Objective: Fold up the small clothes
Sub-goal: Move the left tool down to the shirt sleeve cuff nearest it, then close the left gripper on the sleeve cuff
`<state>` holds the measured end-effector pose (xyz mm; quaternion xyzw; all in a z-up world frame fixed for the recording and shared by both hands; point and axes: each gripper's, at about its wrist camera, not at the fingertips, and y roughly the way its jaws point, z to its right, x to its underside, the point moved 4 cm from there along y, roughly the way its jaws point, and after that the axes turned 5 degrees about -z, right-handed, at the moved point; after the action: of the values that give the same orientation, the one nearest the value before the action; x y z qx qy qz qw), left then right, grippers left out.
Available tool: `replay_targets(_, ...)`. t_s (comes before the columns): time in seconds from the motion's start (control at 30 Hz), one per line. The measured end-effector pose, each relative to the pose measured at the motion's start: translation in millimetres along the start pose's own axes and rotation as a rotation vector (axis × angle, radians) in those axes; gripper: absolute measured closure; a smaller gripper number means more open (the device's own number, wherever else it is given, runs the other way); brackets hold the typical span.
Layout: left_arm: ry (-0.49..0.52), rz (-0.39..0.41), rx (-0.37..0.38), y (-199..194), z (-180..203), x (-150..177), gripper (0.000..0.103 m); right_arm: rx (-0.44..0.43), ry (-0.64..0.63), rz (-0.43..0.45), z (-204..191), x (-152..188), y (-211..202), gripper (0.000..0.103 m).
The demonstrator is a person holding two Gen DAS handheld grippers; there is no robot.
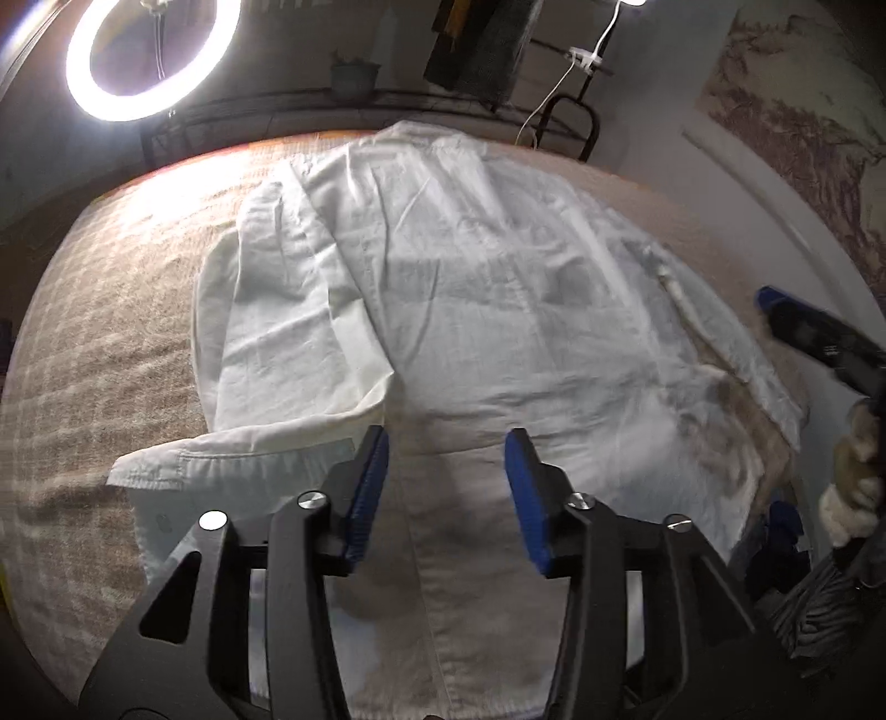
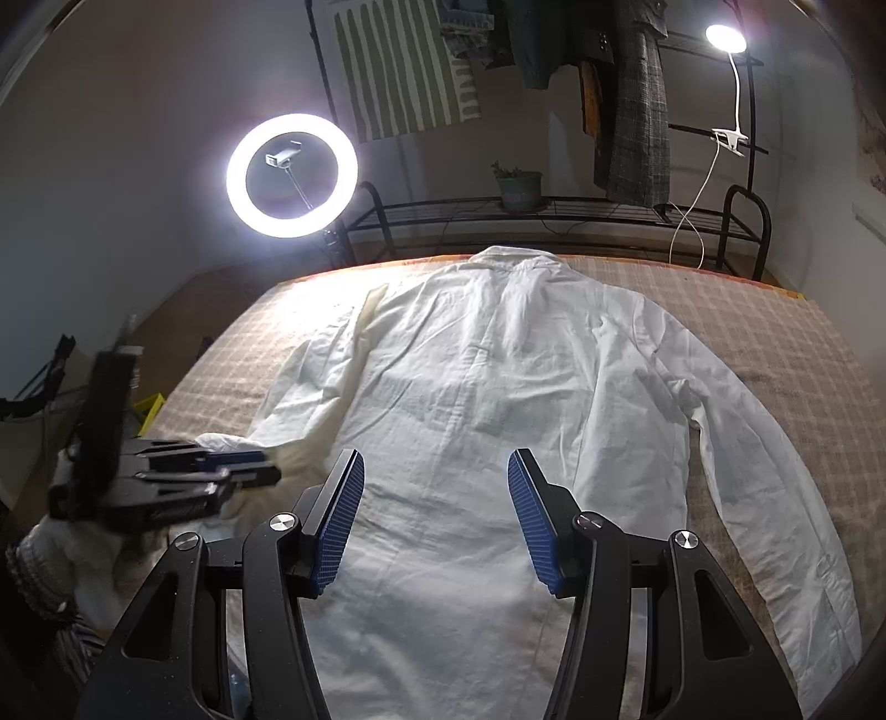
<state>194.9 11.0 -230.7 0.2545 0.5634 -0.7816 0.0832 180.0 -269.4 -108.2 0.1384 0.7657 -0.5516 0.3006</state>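
A lit ring light (image 2: 292,174) glows at upper left against a plain wall. A black metal rack (image 2: 554,213) holds a potted plant (image 2: 519,188); 1 clip lamp (image 2: 725,33) shines upper right.

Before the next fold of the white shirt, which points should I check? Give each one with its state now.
1. Left hand-held gripper empty, open: ok.
2. Right hand-held gripper empty, open: ok.
3. White shirt lies spread on the checked cover, collar at the far edge: ok.
4. Left sleeve folded in beside the body, cuff sticking out: ok.
5. Right sleeve folded in: not ok, it lies out to the side.
6. Body free of wrinkles: not ok.
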Motion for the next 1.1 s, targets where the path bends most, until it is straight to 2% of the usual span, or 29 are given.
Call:
replay_targets(0.03,-0.004,0.031,0.017,-18,0,1,0.058,-0.006,0.004,-0.004,0,0,0,0.050)
replay_targets(0.13,-0.060,0.147,0.006,-66,-18,-1,0.058,-0.037,0.025,-0.021,-1,1,4,0.050)
replay_targets(0.23,-0.171,0.214,-0.076,-92,-62,0,0.057,-0.072,0.033,-0.043,-9,1,11,0.050)
replay_targets(0.3,-0.239,0.192,-0.099,-86,-90,3,0.057,-0.103,0.029,-0.061,-19,2,16,0.050)
replay_targets(0.43,-0.426,0.080,-0.147,-48,-147,21,0.057,-0.144,0.024,-0.084,-40,2,23,0.050)
replay_targets(0.57,-0.562,-0.001,-0.136,-19,-173,38,0.057,-0.157,-0.001,-0.070,-58,0,22,0.050)
replay_targets(0.67,-0.603,-0.029,-0.118,-11,-176,41,0.057,-0.168,-0.023,-0.059,-69,0,17,0.050)
replay_targets(0.73,-0.623,-0.029,-0.095,-6,-179,40,0.049,-0.163,-0.034,-0.052,-71,0,15,0.050)
replay_targets(0.93,-0.652,-0.045,-0.053,17,-190,42,0.049,-0.163,0.019,-0.076,-57,1,23,0.049)
replay_targets(1.0,-0.678,-0.014,-0.007,20,-195,39,0.049,-0.151,0.039,-0.089,-49,1,29,0.049)
replay_targets(1.07,-0.664,0.001,0.011,22,-197,36,0.058,-0.136,0.058,-0.105,-42,3,37,0.049)
replay_targets(1.1,-0.654,-0.002,0.002,23,-197,38,0.079,-0.131,0.064,-0.117,-40,4,41,0.049)
